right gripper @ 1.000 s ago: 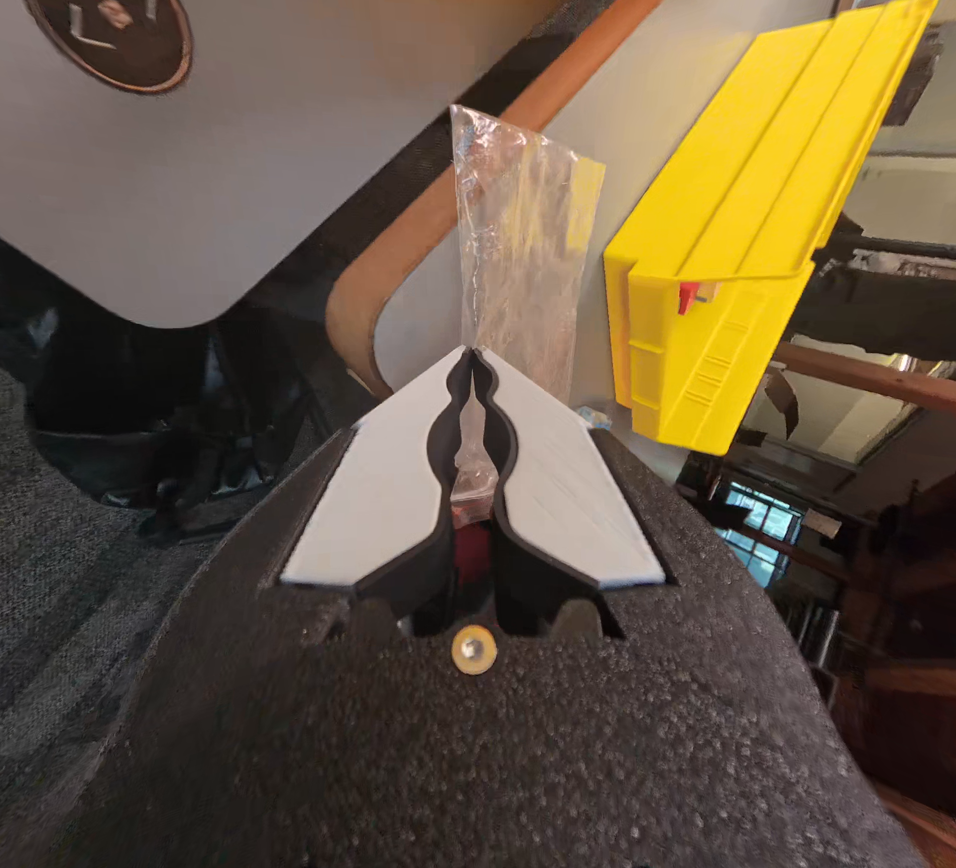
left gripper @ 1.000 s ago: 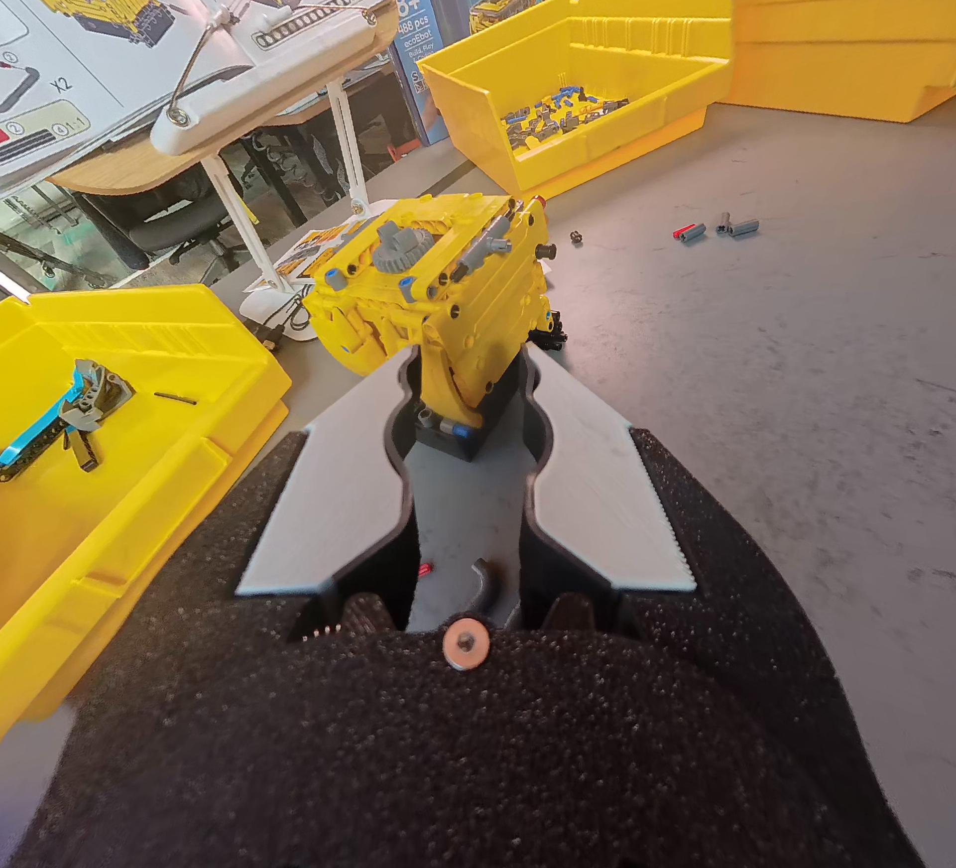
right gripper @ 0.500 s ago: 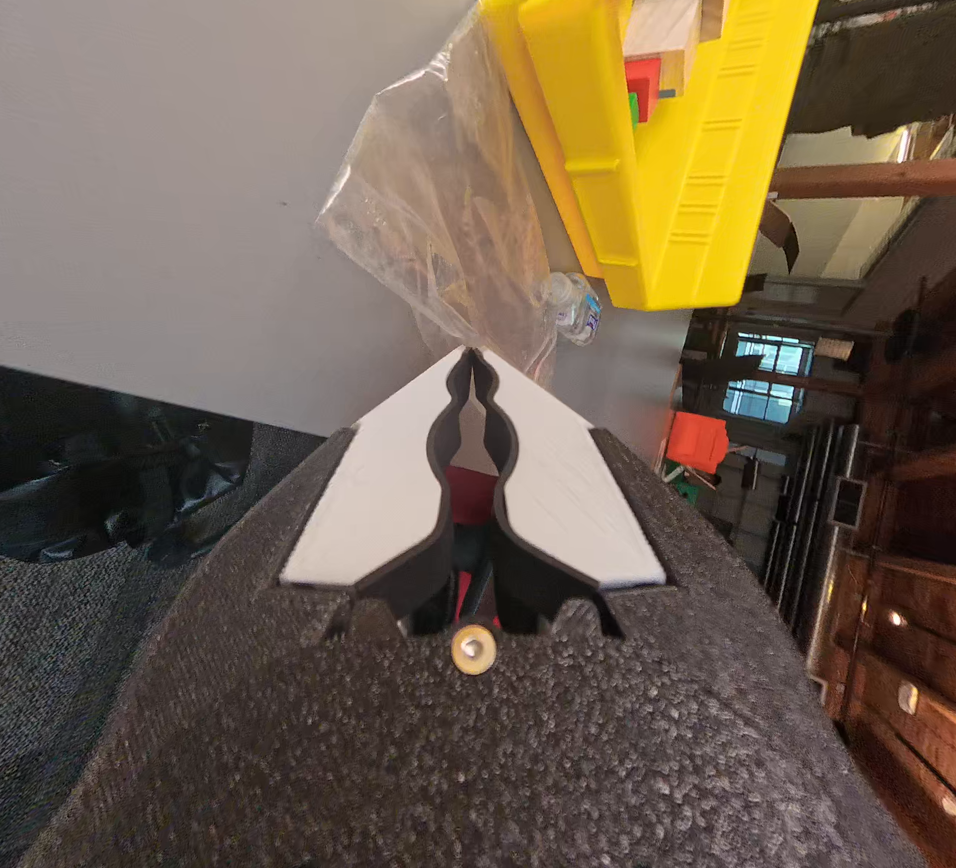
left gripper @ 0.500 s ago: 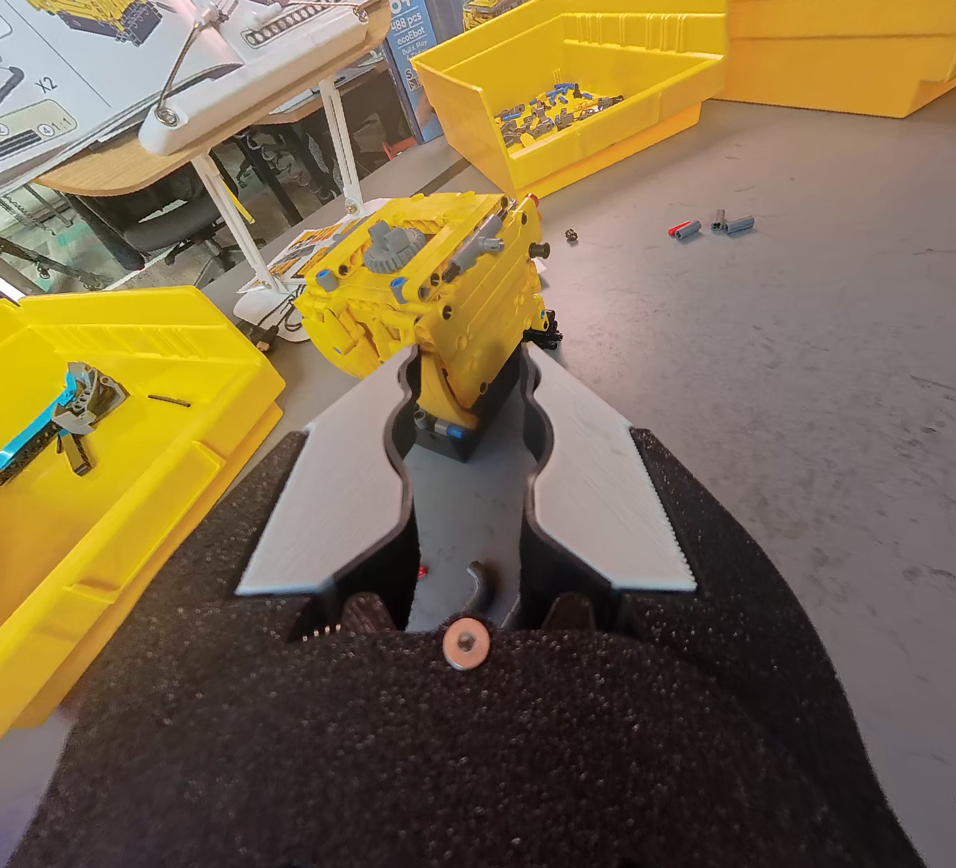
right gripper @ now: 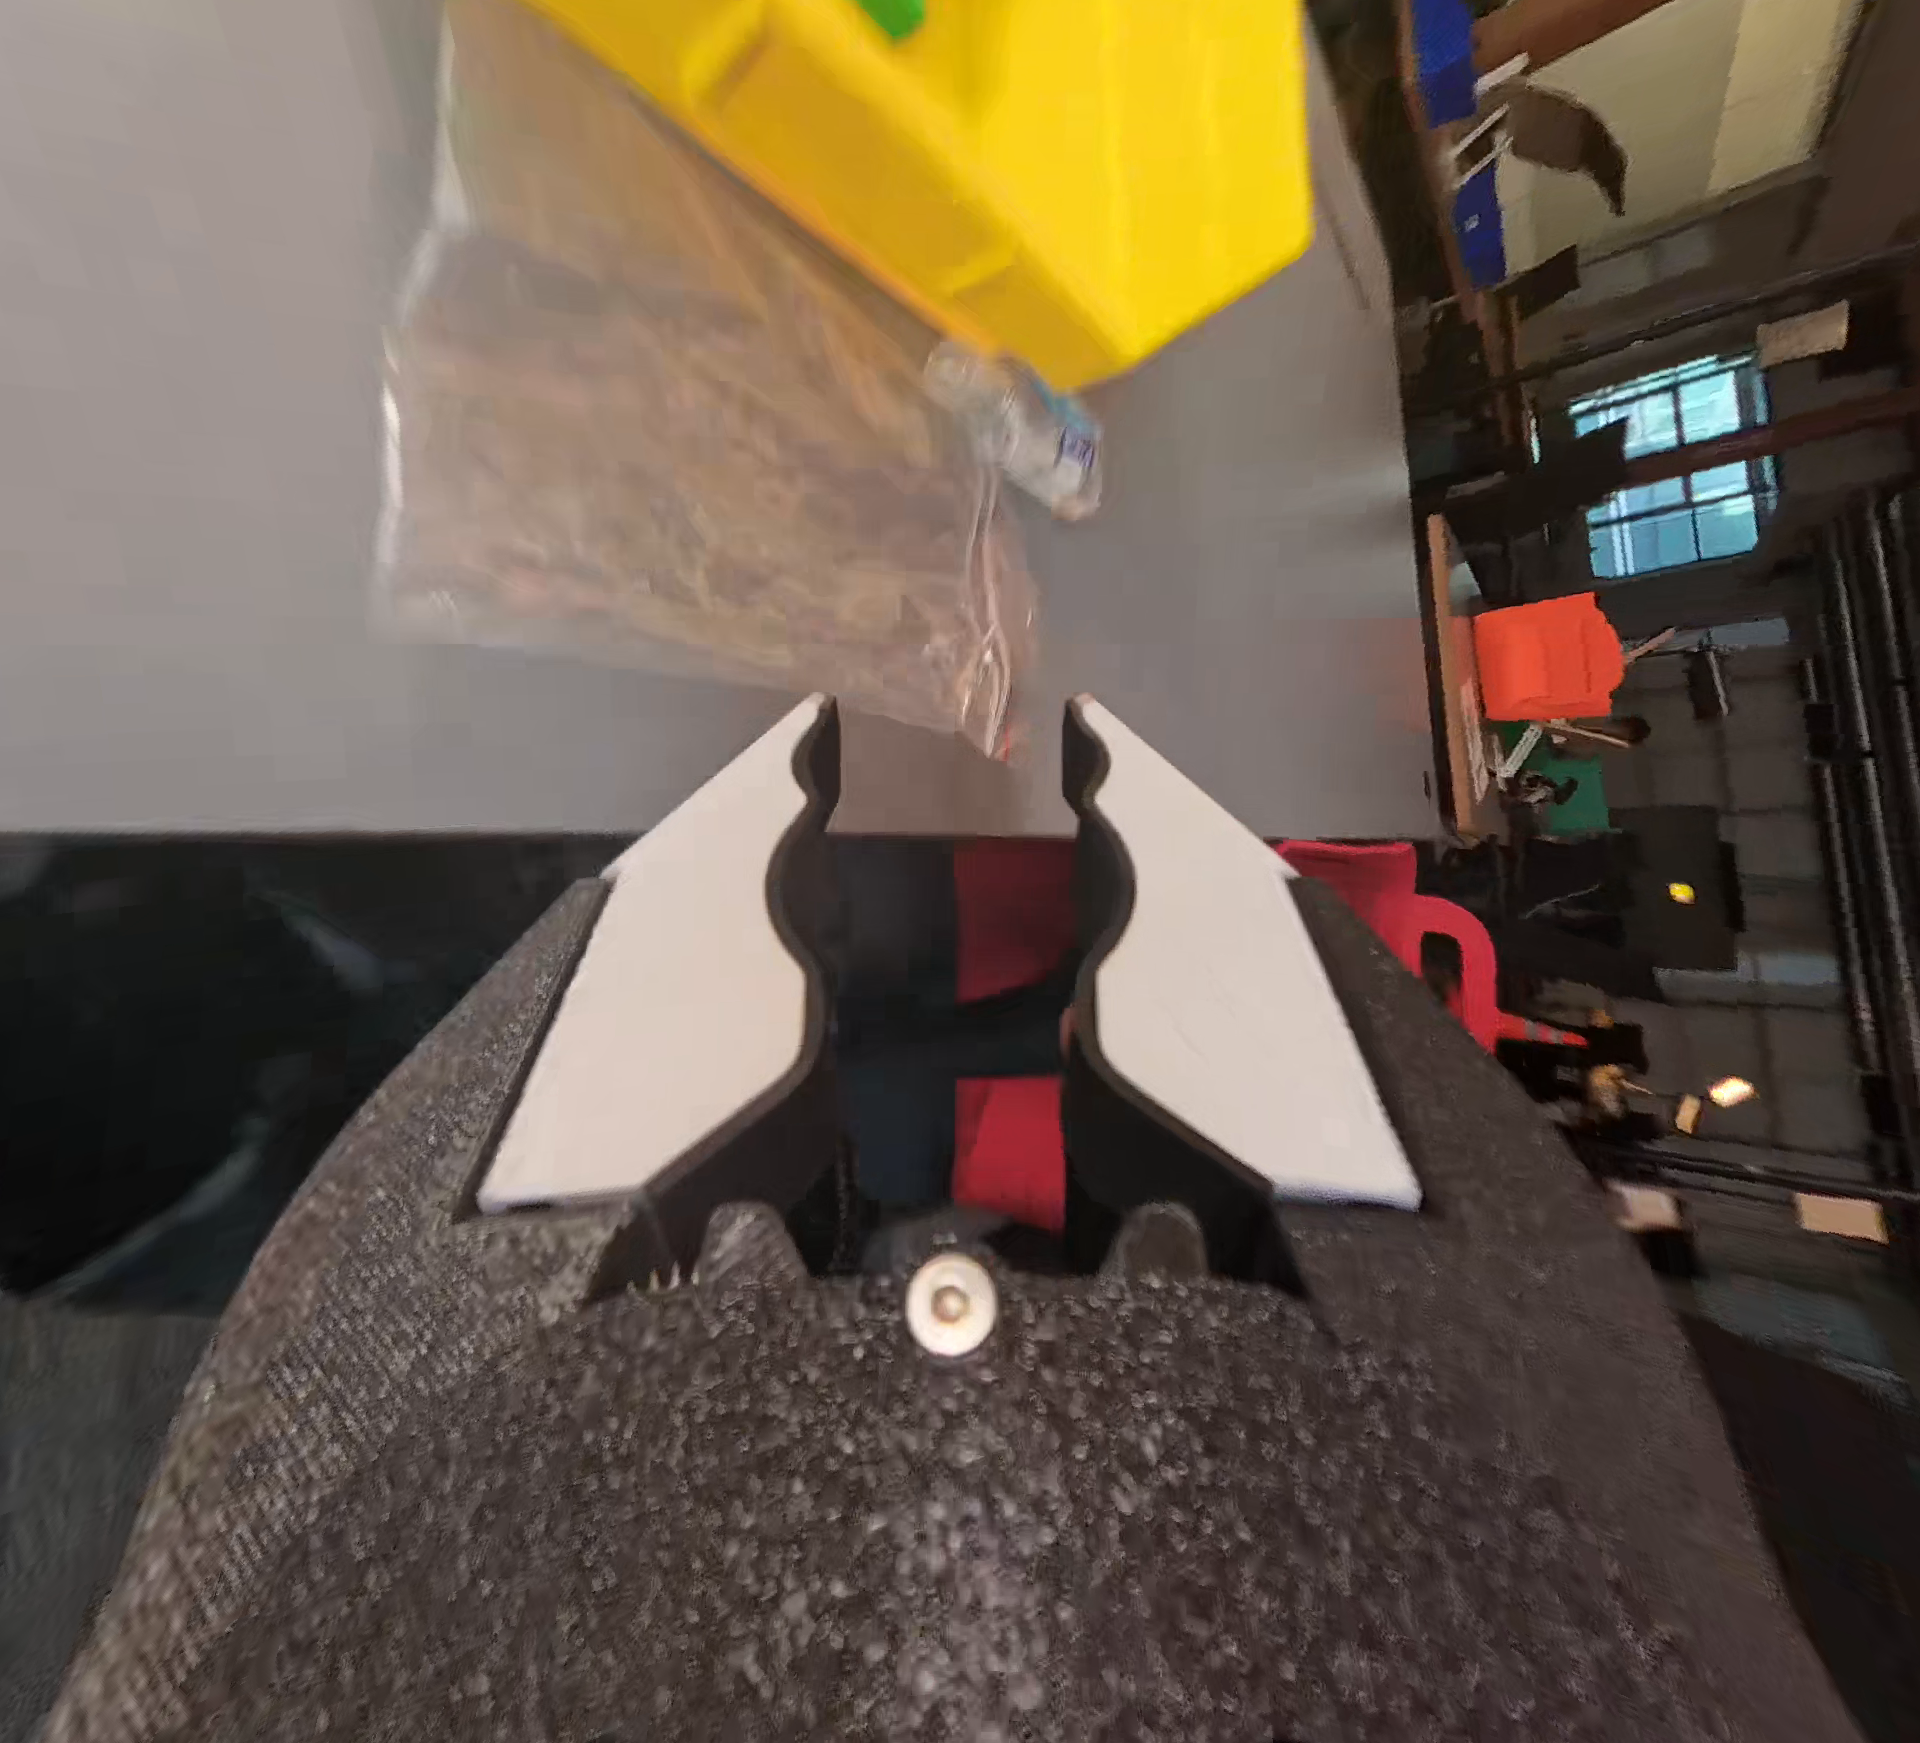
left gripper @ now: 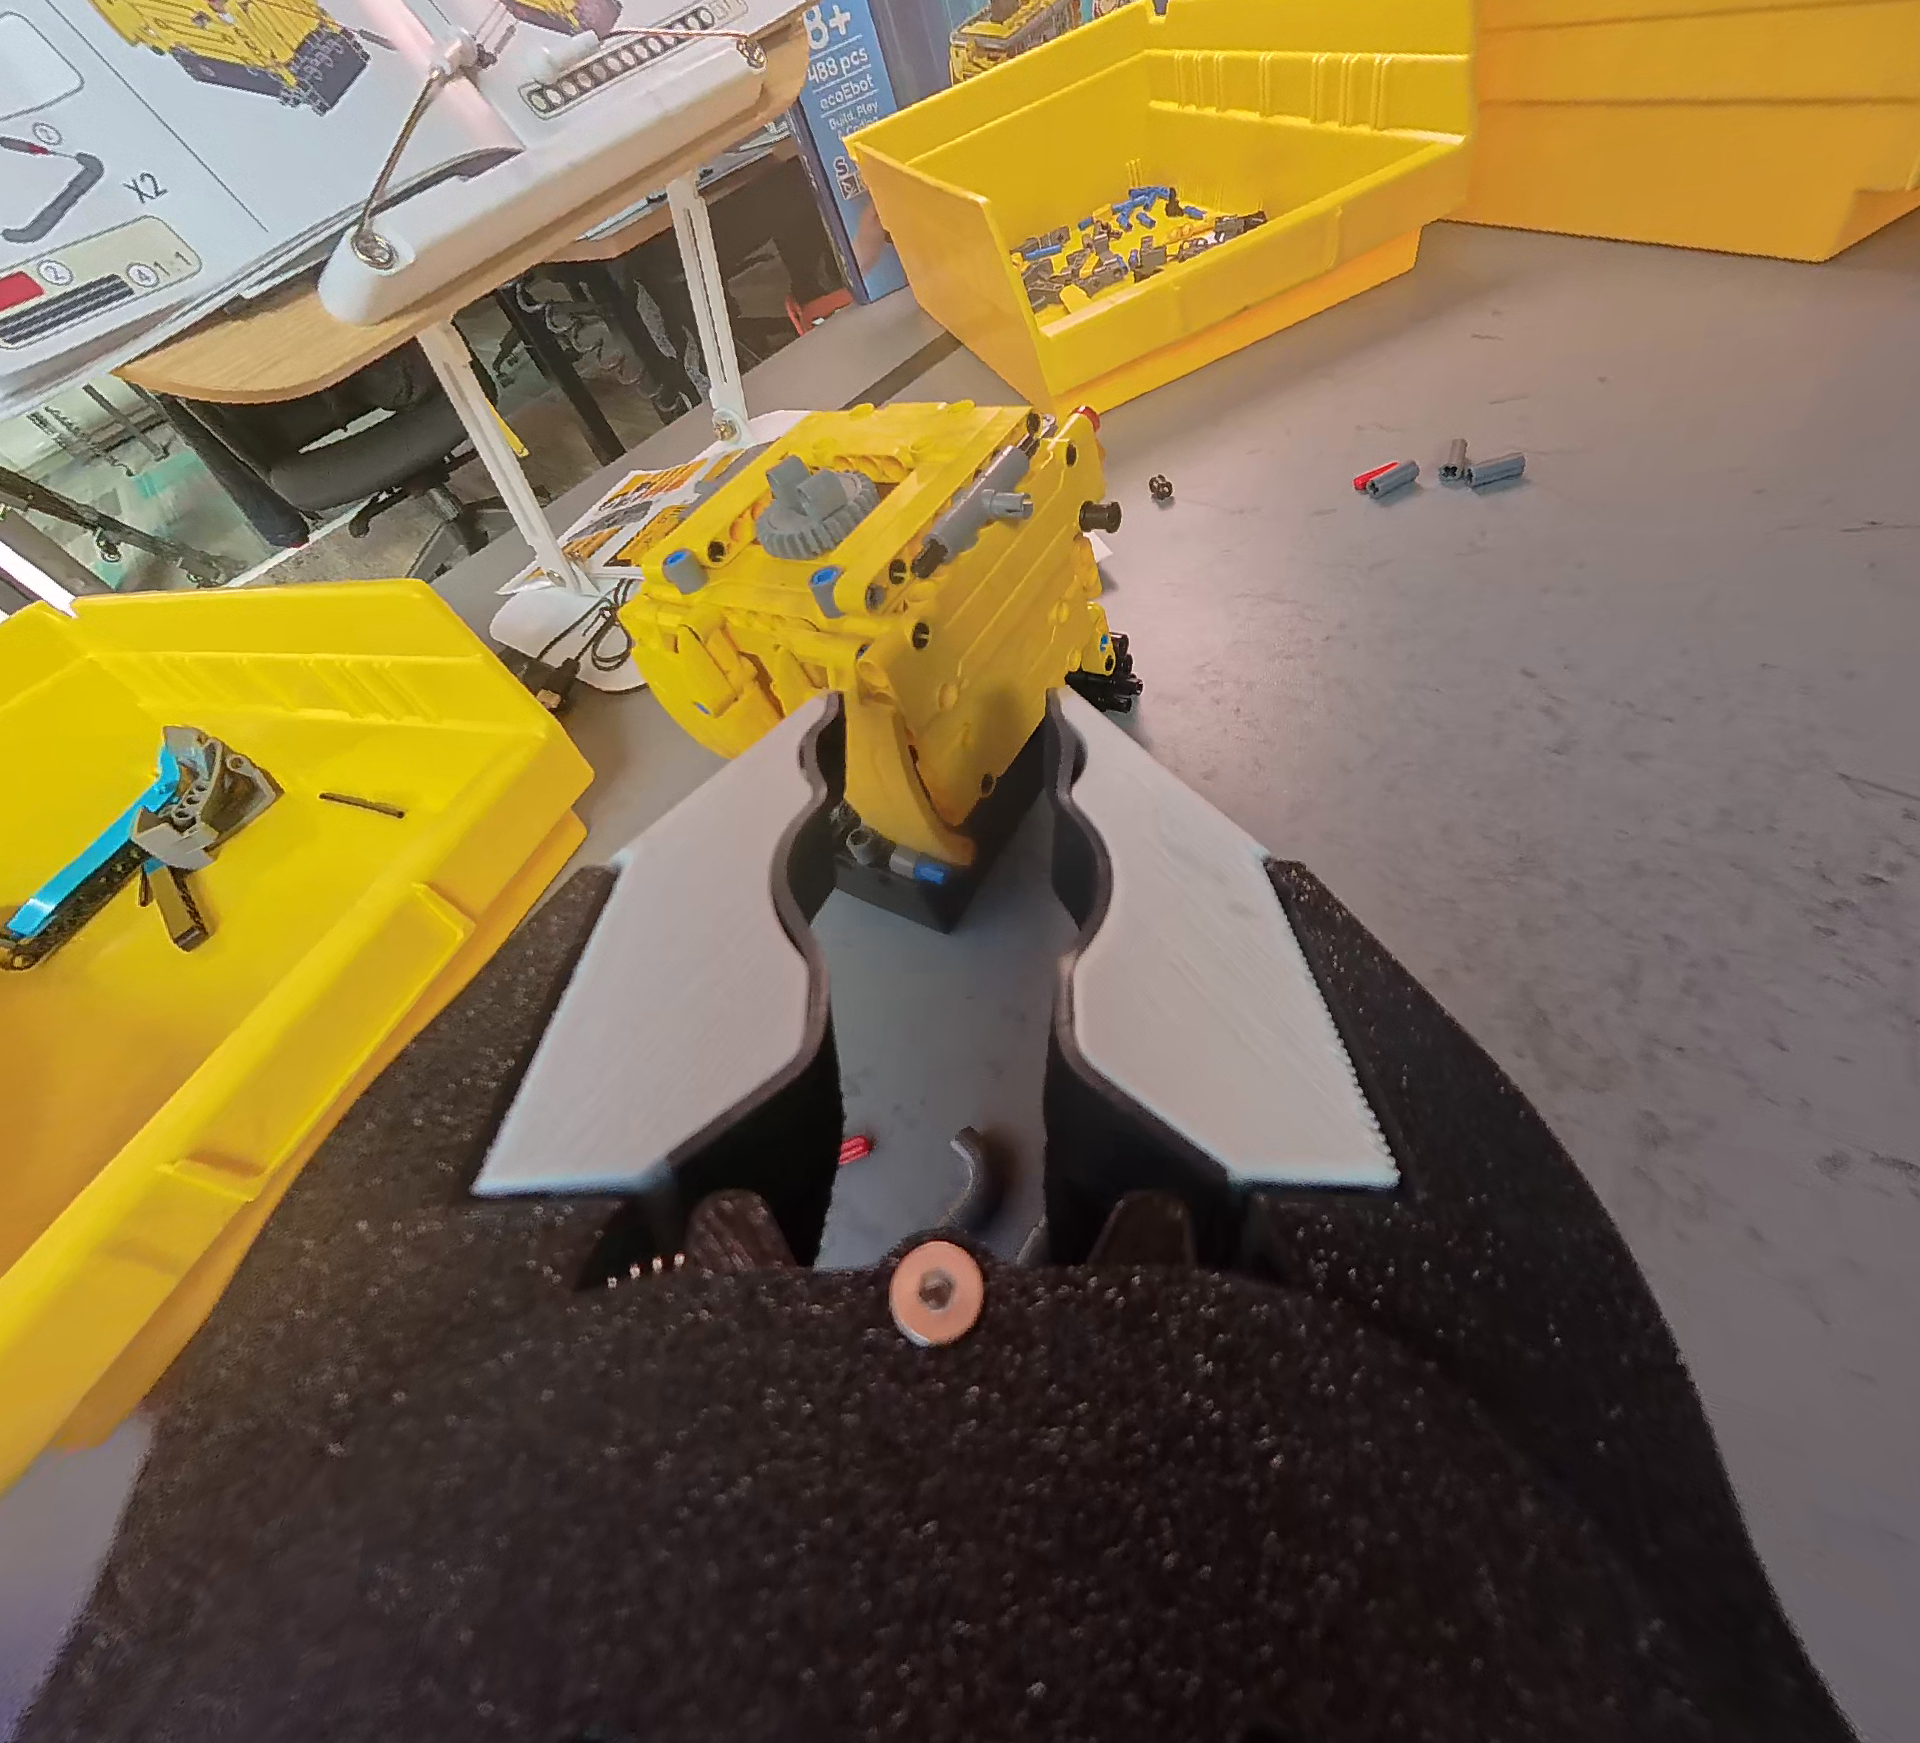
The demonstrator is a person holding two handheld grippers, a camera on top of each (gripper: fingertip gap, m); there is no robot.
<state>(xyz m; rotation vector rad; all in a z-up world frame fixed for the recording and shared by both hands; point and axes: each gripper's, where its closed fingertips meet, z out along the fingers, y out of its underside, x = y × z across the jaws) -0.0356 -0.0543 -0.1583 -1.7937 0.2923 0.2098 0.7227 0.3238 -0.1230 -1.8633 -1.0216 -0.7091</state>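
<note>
Yellow brick-built model (left gripper: 883, 613), clamped at its base by left gripper (left gripper: 940, 727).
Right gripper (right gripper: 948, 717): jaws wide, empty; clear plastic bag (right gripper: 675, 488) at 11 o'clock.

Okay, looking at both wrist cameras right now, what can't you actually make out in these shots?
- Left wrist view: whether the left gripper truly clamps the yellow brick model; its fingertips cover the contact.
- Left wrist view: the small parts in the far yellow bin are too small to identify.
- Right wrist view: the clear plastic bag is motion-blurred, contents unreadable.
- Right wrist view: the yellow bin is cut off by the top edge.
</note>
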